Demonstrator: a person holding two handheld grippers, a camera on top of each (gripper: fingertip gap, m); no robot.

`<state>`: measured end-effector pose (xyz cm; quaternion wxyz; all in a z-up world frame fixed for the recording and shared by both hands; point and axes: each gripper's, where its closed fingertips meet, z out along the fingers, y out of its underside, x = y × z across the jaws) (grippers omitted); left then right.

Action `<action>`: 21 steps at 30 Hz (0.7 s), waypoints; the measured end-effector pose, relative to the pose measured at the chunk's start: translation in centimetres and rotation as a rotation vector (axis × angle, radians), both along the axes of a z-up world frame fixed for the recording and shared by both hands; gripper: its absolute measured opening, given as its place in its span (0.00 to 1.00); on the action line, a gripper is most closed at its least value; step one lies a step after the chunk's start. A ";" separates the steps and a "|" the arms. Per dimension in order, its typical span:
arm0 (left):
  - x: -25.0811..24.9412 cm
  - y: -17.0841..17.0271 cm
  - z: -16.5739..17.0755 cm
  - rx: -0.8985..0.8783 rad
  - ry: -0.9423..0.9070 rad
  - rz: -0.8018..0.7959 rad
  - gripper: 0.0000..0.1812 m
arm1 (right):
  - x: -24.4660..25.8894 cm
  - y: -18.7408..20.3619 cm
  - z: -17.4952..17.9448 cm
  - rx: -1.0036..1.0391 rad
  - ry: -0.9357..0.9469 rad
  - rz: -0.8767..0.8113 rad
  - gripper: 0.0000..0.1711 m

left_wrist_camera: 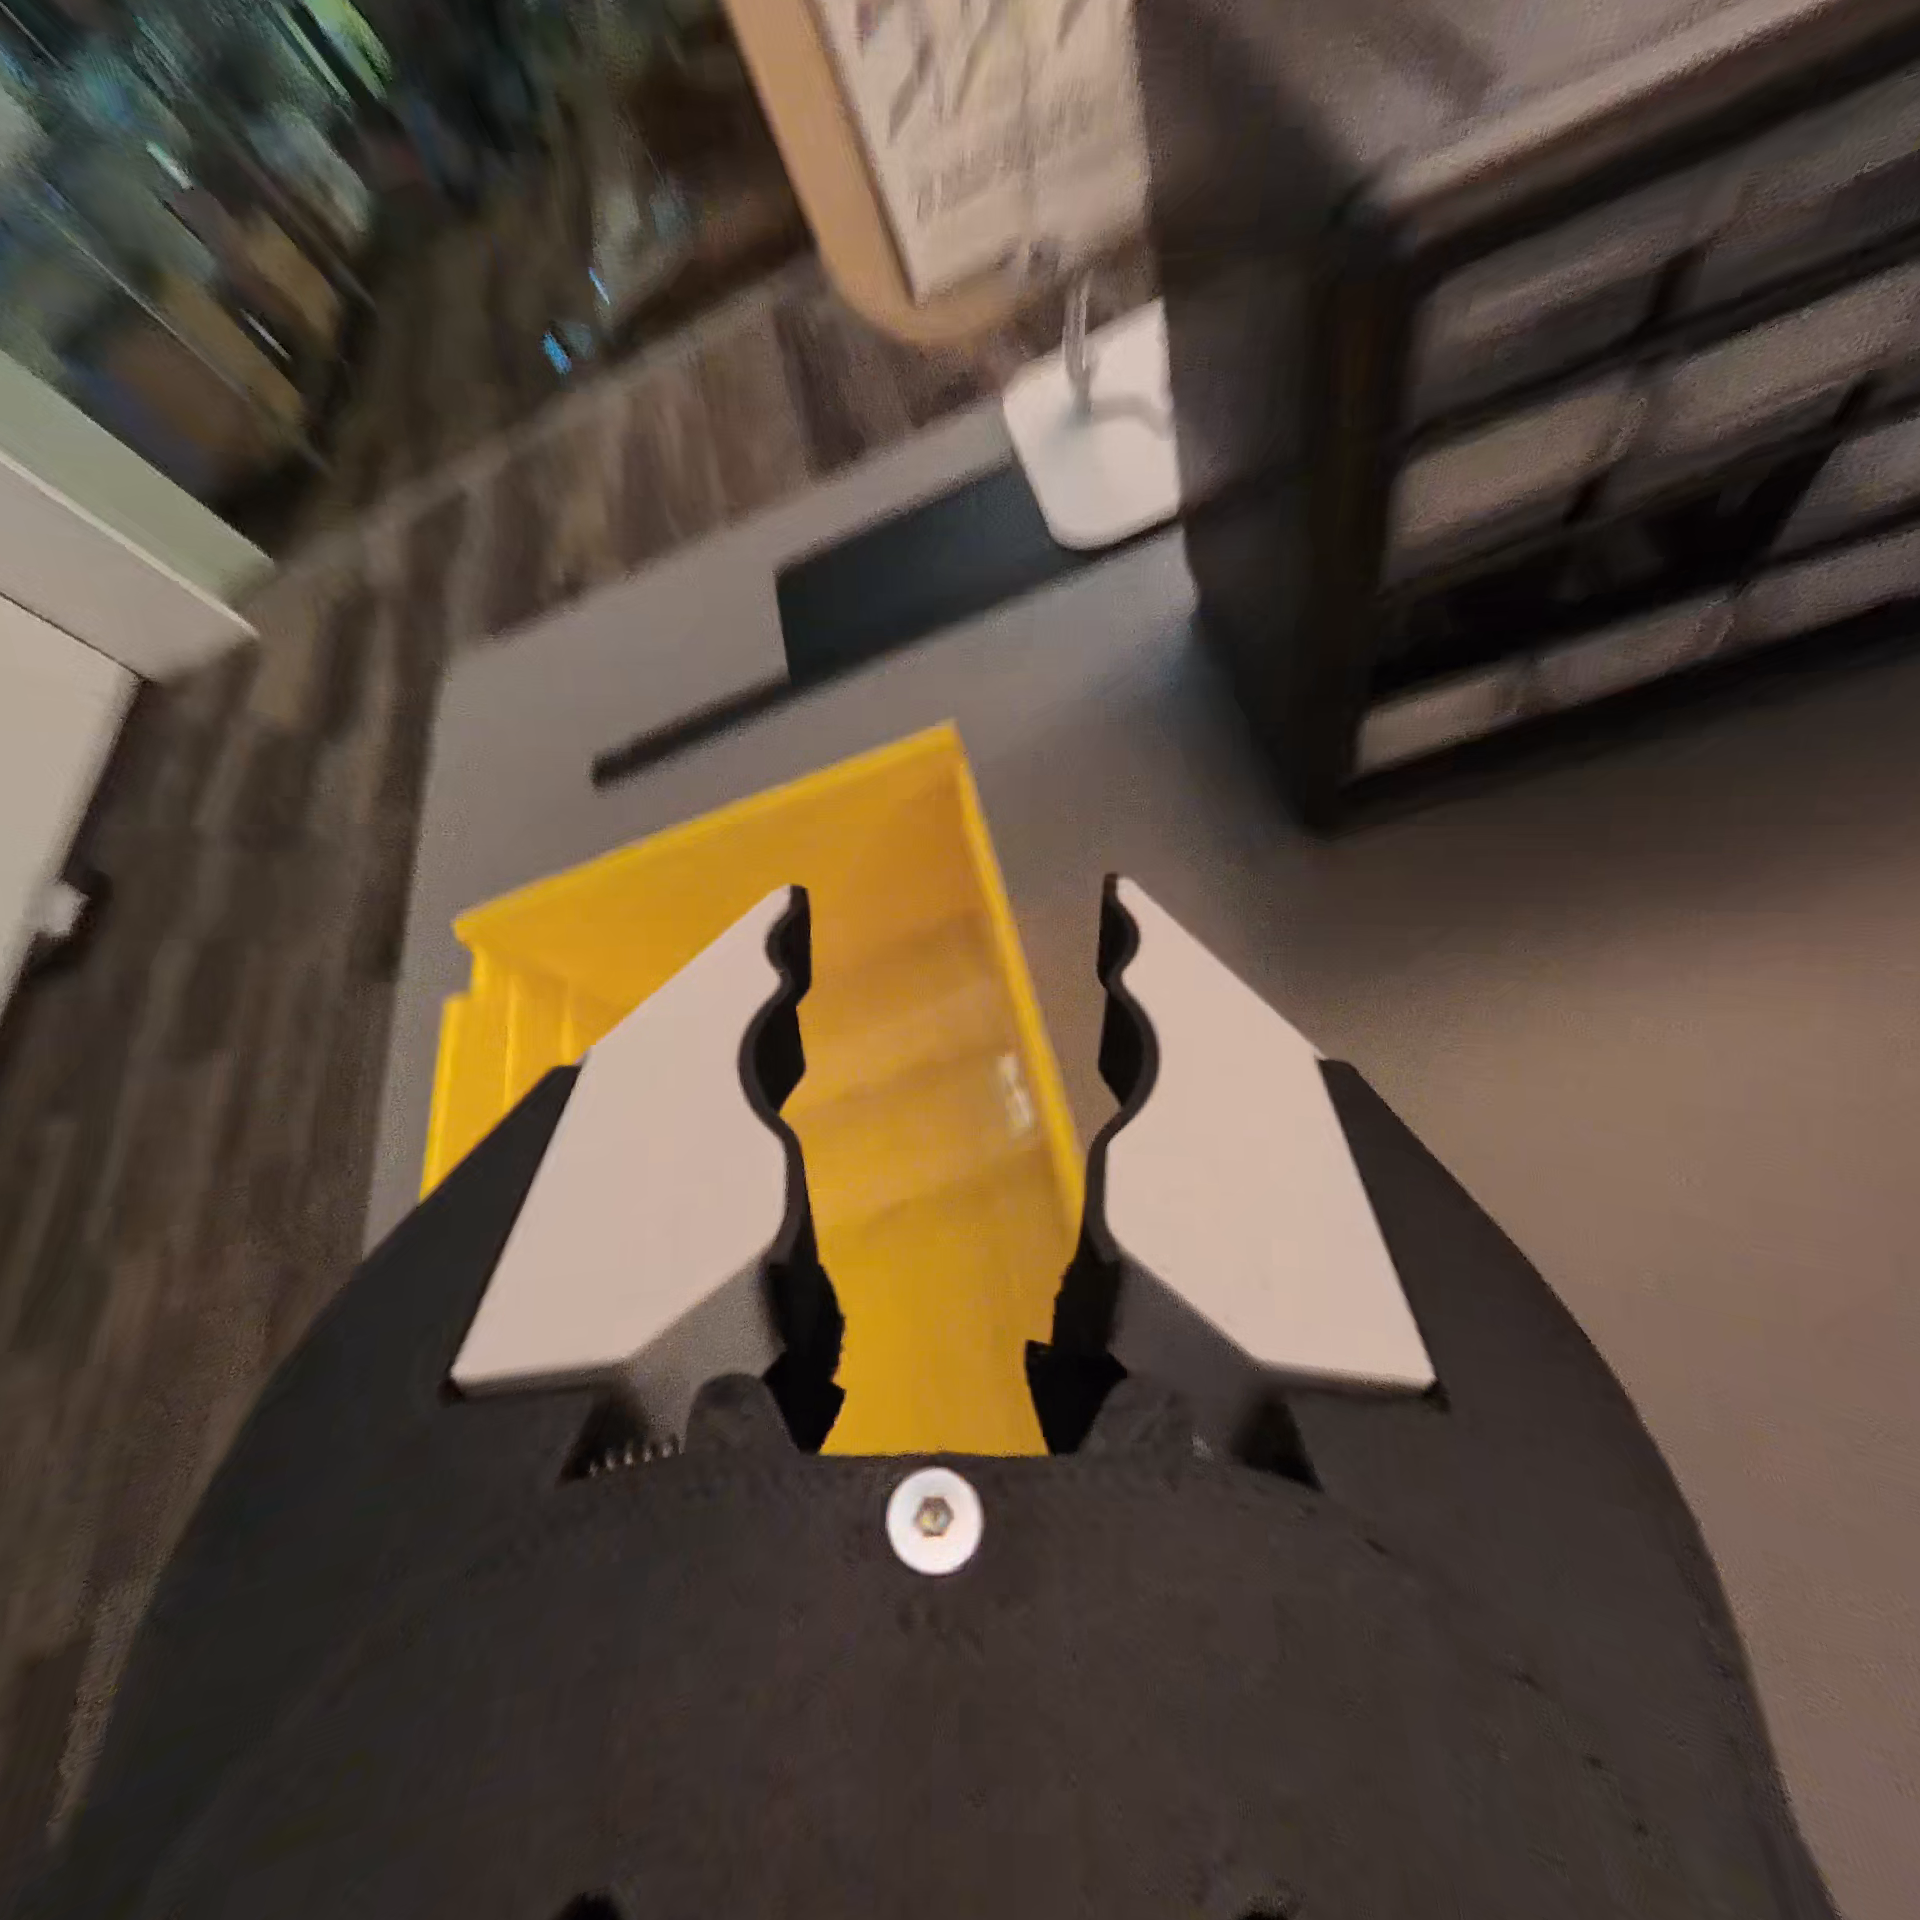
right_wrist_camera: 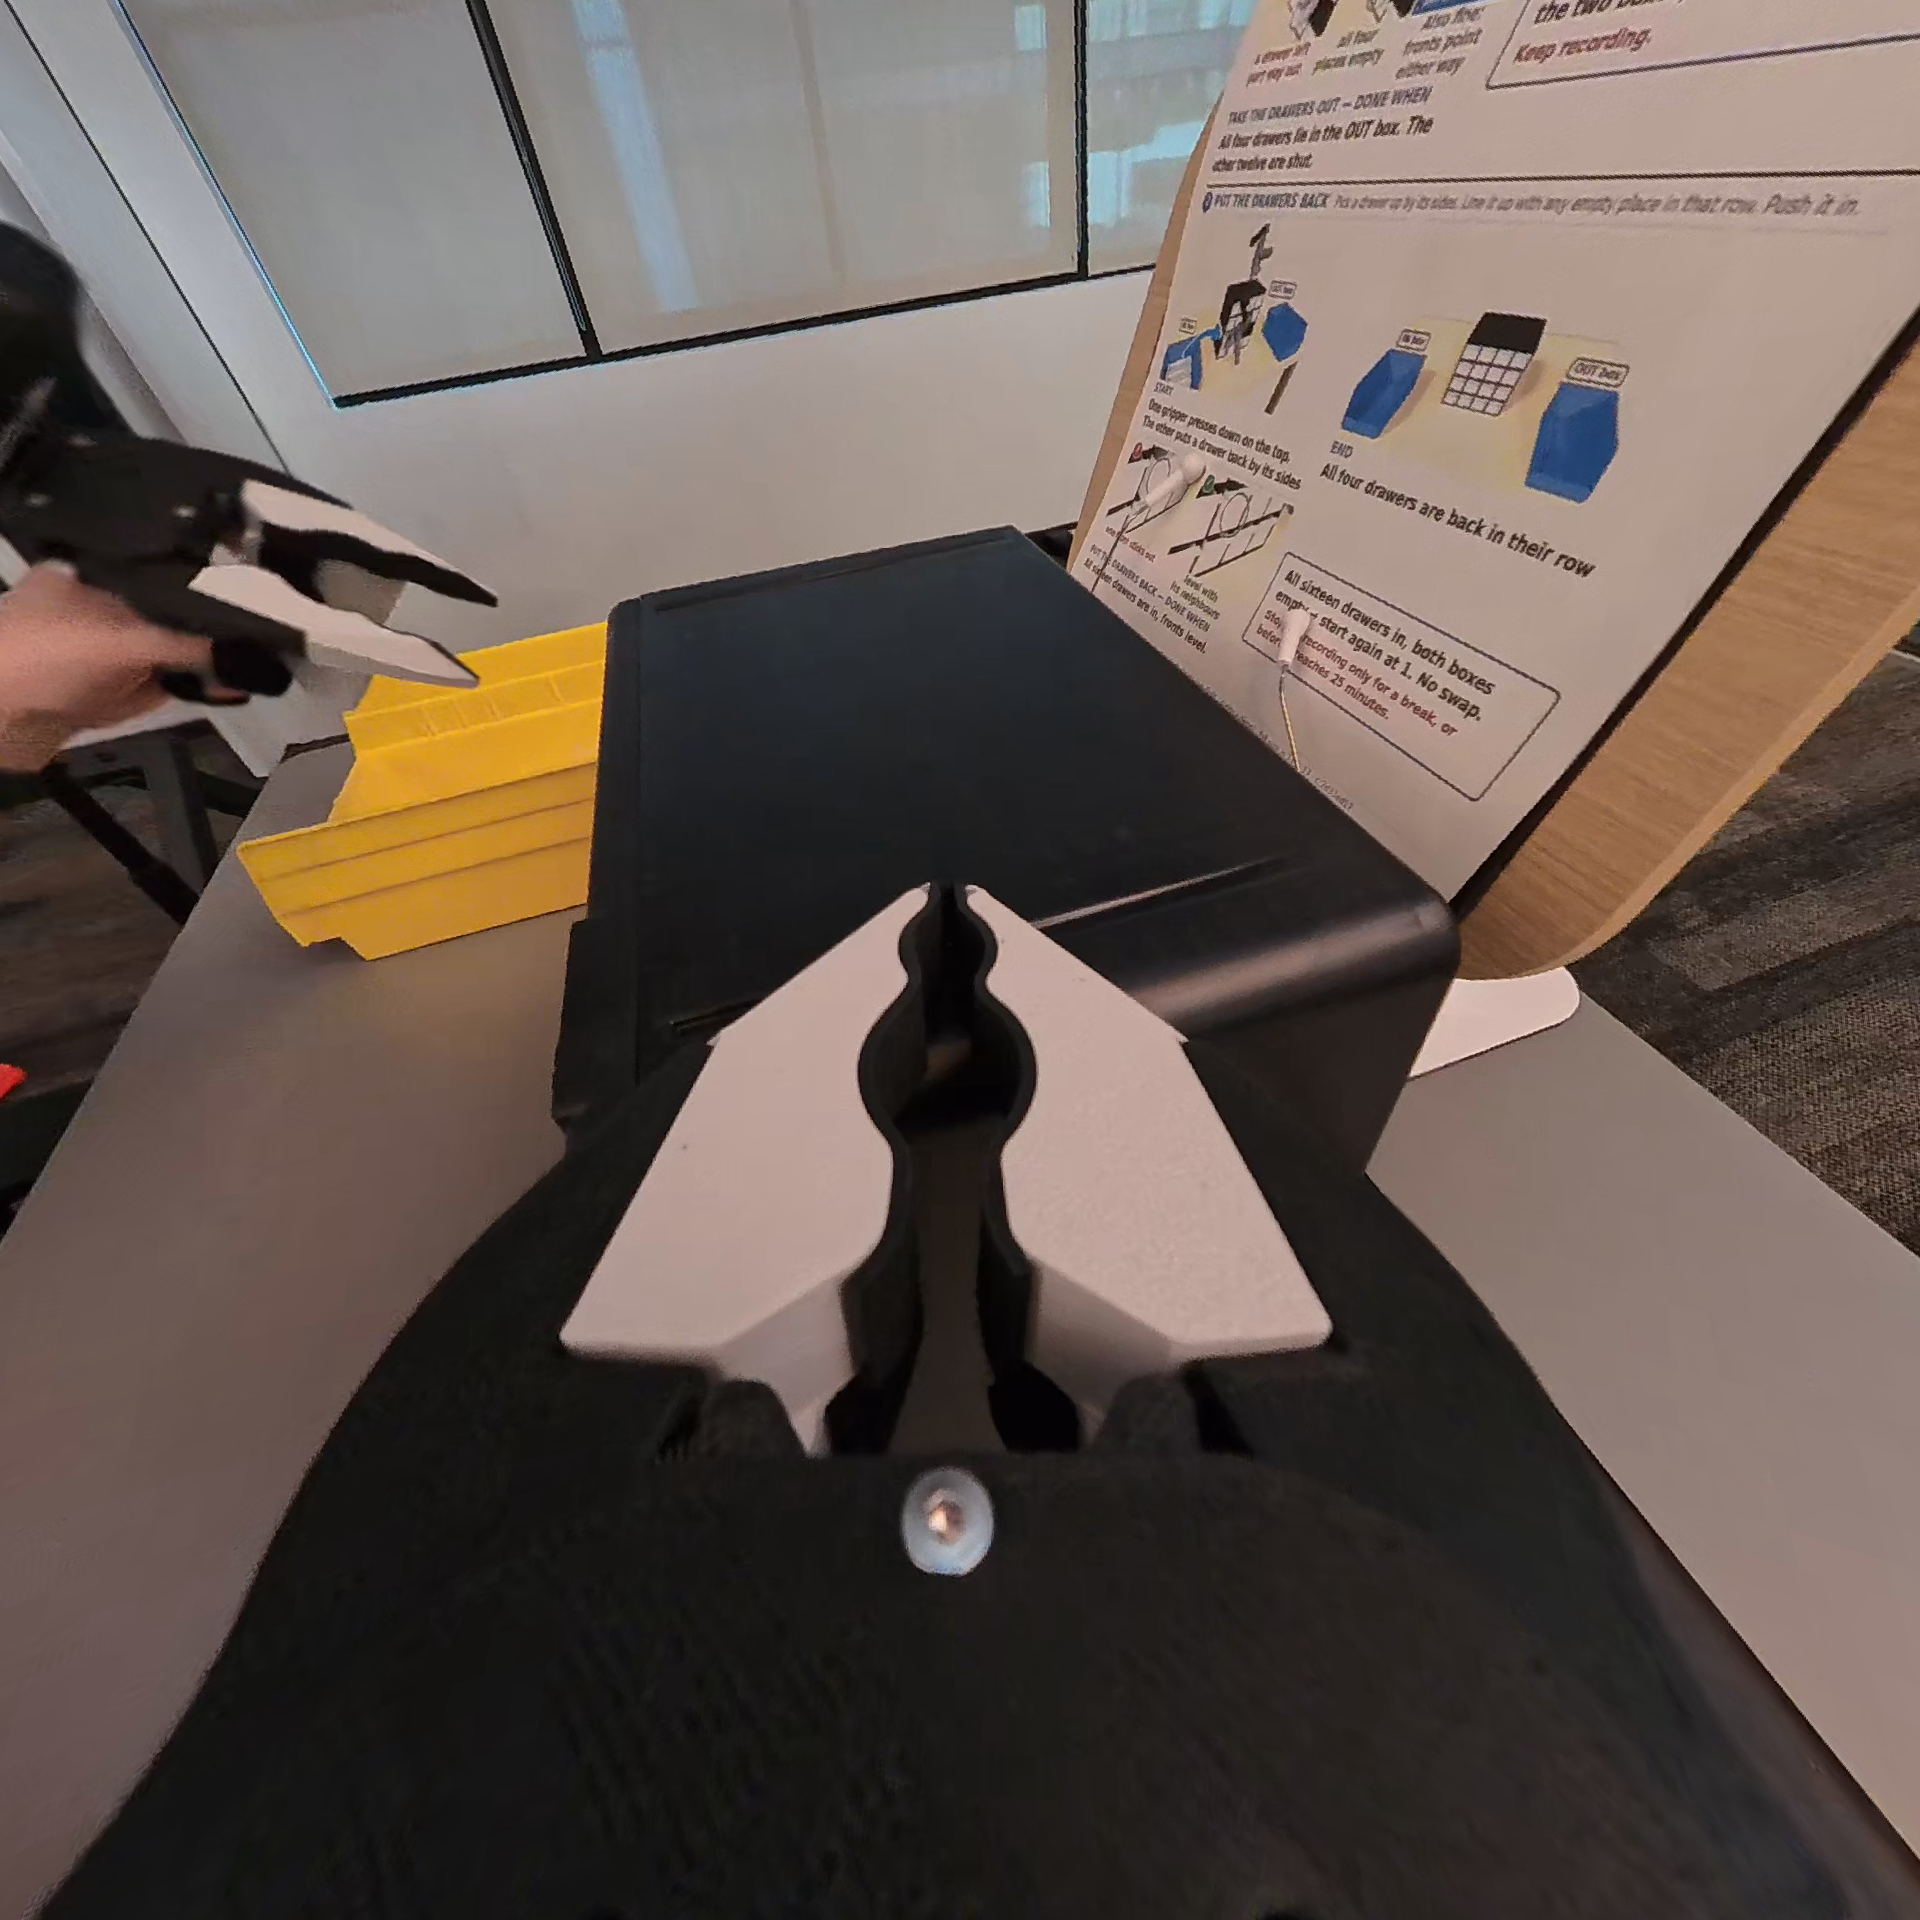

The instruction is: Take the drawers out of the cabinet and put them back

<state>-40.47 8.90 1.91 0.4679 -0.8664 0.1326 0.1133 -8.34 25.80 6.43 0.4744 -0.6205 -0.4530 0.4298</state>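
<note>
The black drawer cabinet (left_wrist_camera: 1558, 436) stands on the grey table at the upper right of the left wrist view, with rows of pale drawer fronts; the view is blurred. In the right wrist view I see its flat black top (right_wrist_camera: 935, 748) from above. My left gripper (left_wrist_camera: 951, 899) is open and empty above an empty yellow bin (left_wrist_camera: 904, 1039). It also shows at the left of the right wrist view (right_wrist_camera: 468, 639), held by a hand above the yellow bin (right_wrist_camera: 447, 821). My right gripper (right_wrist_camera: 948, 899) is shut, empty, over the near edge of the cabinet top.
An instruction board (right_wrist_camera: 1455, 436) on a wooden panel with a white base (left_wrist_camera: 1101, 436) stands behind the cabinet. A black strip (left_wrist_camera: 696, 738) and a dark flat mat (left_wrist_camera: 914, 592) lie on the table beyond the bin. The table's left edge (left_wrist_camera: 416, 831) drops to carpet. One gripper's finger ends stand about 35 centimeters off the other's. The left tips stand about 15 centimeters off the black drawer cabinet (left_wrist_camera: 1558, 436).
</note>
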 end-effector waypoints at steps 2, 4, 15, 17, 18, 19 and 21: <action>-4.5 -0.3 -1.9 -0.102 0.021 0.053 0.34 | 0.0 0.0 0.0 0.002 -0.004 -0.006 0.00; -7.7 -0.4 -4.1 -0.184 0.072 0.067 0.34 | 0.0 0.0 0.0 -0.006 -0.001 -0.008 0.00; -9.4 -1.8 -15.6 -0.602 0.135 -0.322 0.30 | 0.0 0.2 0.0 0.008 -0.052 -0.045 0.00; -10.0 -1.6 -16.5 -0.625 0.151 -0.316 0.26 | 0.0 0.2 -0.1 0.021 -0.070 -0.060 0.00; -9.9 -1.6 -16.6 -0.624 0.142 -0.327 0.19 | 0.0 0.2 -0.1 0.027 -0.077 -0.066 0.00; -9.8 -1.8 -16.6 -0.618 0.134 -0.337 0.12 | 0.0 0.2 -0.1 0.031 -0.081 -0.069 0.00; -9.6 -2.4 -16.4 -0.606 0.134 -0.351 0.10 | 0.0 0.2 -0.1 0.029 -0.082 -0.071 0.00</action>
